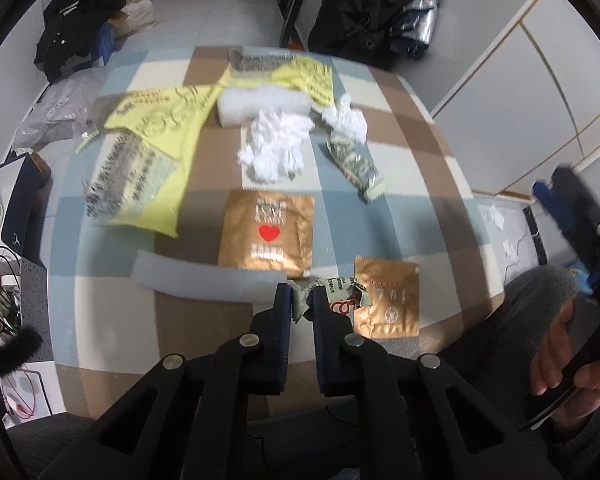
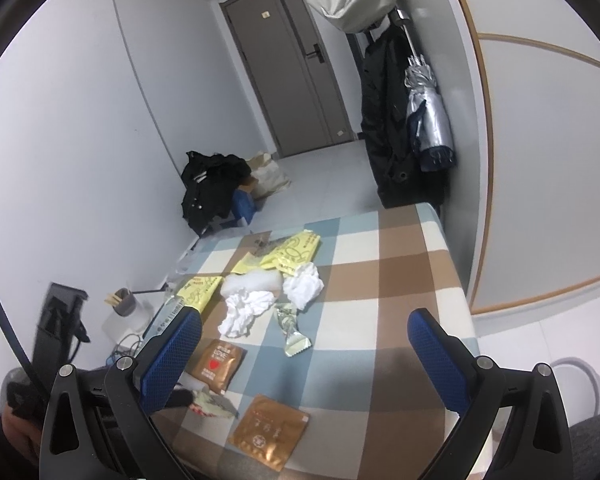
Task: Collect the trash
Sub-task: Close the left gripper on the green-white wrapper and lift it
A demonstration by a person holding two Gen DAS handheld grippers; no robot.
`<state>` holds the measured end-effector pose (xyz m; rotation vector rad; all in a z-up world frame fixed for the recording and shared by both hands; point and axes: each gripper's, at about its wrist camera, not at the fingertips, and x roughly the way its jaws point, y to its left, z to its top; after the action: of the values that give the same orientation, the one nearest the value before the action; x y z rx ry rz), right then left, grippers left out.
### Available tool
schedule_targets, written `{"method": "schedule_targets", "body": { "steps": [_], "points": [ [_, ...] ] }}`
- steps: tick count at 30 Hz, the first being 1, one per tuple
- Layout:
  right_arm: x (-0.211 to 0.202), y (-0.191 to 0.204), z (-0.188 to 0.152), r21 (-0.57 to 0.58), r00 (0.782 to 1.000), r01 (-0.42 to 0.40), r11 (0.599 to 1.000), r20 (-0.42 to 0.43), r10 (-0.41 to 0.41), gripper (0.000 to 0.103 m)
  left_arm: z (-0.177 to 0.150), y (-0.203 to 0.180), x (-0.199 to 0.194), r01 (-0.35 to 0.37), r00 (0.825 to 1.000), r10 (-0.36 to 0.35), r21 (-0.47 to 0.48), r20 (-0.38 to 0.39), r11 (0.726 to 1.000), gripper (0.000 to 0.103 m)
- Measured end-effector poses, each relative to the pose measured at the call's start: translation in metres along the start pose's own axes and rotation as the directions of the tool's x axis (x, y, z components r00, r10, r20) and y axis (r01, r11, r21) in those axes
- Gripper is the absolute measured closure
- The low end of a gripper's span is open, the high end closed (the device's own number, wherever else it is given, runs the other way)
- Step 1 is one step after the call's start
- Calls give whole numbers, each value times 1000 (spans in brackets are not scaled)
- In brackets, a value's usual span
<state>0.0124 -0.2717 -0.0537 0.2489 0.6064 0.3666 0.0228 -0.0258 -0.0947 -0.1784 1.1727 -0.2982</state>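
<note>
My left gripper [image 1: 300,300] is shut on a crumpled green-and-white wrapper [image 1: 340,294] at the near edge of the checked tablecloth [image 1: 412,216]. Touching that wrapper on the right lies a gold packet [image 1: 386,300]. A gold packet with a red heart [image 1: 266,236] lies just beyond. Farther back are two balls of white tissue [image 1: 274,146], a twisted green foil wrapper [image 1: 358,166] and yellow plastic bags [image 1: 160,120]. My right gripper [image 2: 304,316] hangs open above the table's near side with nothing between its fingers. The held wrapper [image 2: 212,406] shows low at its left.
A white foam strip [image 1: 204,280] lies left of my left gripper, and a foam roll [image 1: 260,106] sits behind the tissue. A dark coat and silver umbrella [image 2: 428,120] hang past the table's far end. Black clothes [image 2: 212,188] lie on the floor. A hand [image 1: 560,356] holds the right gripper.
</note>
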Motion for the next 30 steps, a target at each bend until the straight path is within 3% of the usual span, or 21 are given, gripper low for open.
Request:
{"method": "schedule_targets", "body": {
  "steps": [10, 20, 25, 30],
  "points": [
    [12, -5, -1, 15, 998, 22, 1000, -63, -21, 0, 23, 20, -29, 142, 986, -130, -118, 102, 983, 97],
    [58, -2, 9, -52, 973, 8, 999, -229, -20, 15, 42, 35, -60, 246, 954, -209, -162, 214, 956, 97],
    [98, 2, 14, -81, 946, -40, 996, -323, 12, 32, 51, 43, -73, 297, 933, -250, -160, 260, 941, 97],
    [135, 18, 11, -116, 900, -112, 987, -433, 51, 43, 57, 54, -73, 294, 935, -242, -184, 260, 938, 97]
  ]
}}
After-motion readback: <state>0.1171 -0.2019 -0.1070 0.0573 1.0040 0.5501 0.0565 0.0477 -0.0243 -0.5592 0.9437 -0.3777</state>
